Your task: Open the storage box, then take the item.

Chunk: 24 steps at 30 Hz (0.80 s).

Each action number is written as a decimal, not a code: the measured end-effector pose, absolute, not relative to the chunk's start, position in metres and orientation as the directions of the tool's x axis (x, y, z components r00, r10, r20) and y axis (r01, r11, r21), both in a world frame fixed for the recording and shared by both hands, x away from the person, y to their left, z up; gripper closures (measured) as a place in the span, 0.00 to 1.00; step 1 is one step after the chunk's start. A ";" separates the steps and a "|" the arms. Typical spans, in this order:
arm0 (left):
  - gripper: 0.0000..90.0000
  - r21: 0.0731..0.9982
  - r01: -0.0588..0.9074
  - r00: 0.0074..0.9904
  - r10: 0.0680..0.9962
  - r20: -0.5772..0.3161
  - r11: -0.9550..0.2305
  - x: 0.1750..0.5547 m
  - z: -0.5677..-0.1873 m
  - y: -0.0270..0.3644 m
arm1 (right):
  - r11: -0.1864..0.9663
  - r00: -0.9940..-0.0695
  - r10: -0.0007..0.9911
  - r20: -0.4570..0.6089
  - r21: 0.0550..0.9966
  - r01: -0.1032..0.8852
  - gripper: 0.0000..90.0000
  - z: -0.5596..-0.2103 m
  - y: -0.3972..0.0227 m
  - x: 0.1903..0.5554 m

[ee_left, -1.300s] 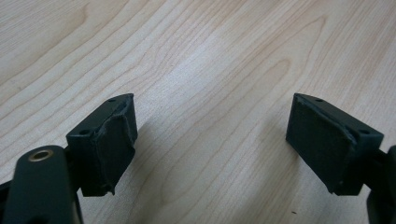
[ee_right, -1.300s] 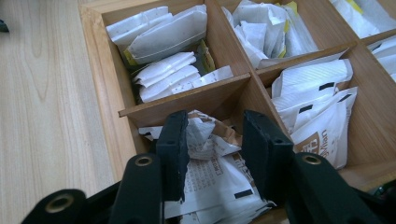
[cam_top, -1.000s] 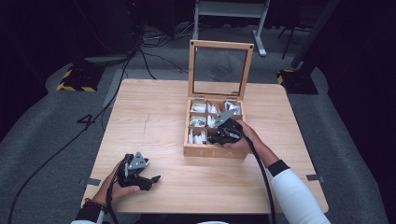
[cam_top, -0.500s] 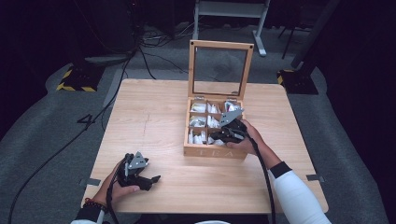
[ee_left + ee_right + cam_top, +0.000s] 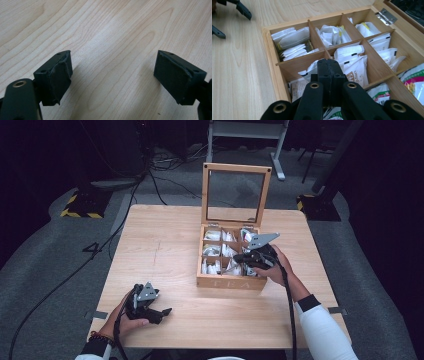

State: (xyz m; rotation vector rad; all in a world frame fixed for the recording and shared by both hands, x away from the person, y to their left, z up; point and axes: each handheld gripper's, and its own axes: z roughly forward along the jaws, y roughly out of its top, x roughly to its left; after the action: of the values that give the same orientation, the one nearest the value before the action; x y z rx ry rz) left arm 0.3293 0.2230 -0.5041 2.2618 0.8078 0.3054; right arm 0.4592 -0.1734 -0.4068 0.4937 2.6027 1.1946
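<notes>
Since the earlier frame, the right gripper (image 5: pixel 329 65) had lifted slightly over the wooden tea box (image 5: pixel 228 282), its jaws closing until pressed together, a white sachet (image 5: pixel 310 70) beside their tips; whether it was pinched could not be told. Wooden dividers (image 5: pixel 302 58) hemmed the sachets in; the upright glass lid (image 5: pixel 235 195) stood behind; well apart on the table (image 5: pixel 165 240), the left gripper (image 5: pixel 112 75) rested with jaws spread, holding nothing.

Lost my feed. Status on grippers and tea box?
Right gripper shut over tea box, seemingly pinching a white sachet. Left gripper open, empty, on the table. Lid up, nothing blocking.
</notes>
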 end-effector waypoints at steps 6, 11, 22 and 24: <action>0.18 0.689 0.464 0.776 0.630 -0.014 -0.556 0.329 -0.504 0.223 | 0.562 -0.902 0.427 -0.063 0.800 0.210 1.00 -0.395 -0.187 0.459; 0.18 0.689 0.464 0.776 0.631 -0.014 -0.556 0.329 -0.504 0.223 | 0.525 -0.892 0.446 -0.068 0.828 0.199 1.00 -0.384 -0.201 0.456; 0.18 0.689 0.467 0.774 0.632 -0.016 -0.554 0.329 -0.504 0.223 | 0.487 -0.883 0.463 -0.080 0.855 0.178 1.00 -0.371 -0.222 0.441; 0.18 0.689 0.467 0.774 0.633 -0.015 -0.554 0.328 -0.504 0.223 | 0.478 -0.883 0.462 -0.082 0.862 0.170 1.00 -0.369 -0.225 0.437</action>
State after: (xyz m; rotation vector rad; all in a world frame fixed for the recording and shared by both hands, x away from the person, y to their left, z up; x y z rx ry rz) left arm 0.3285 0.2234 -0.5041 2.2606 0.8148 0.3059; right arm 0.4372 -0.2251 -0.3687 0.5353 2.4250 1.3641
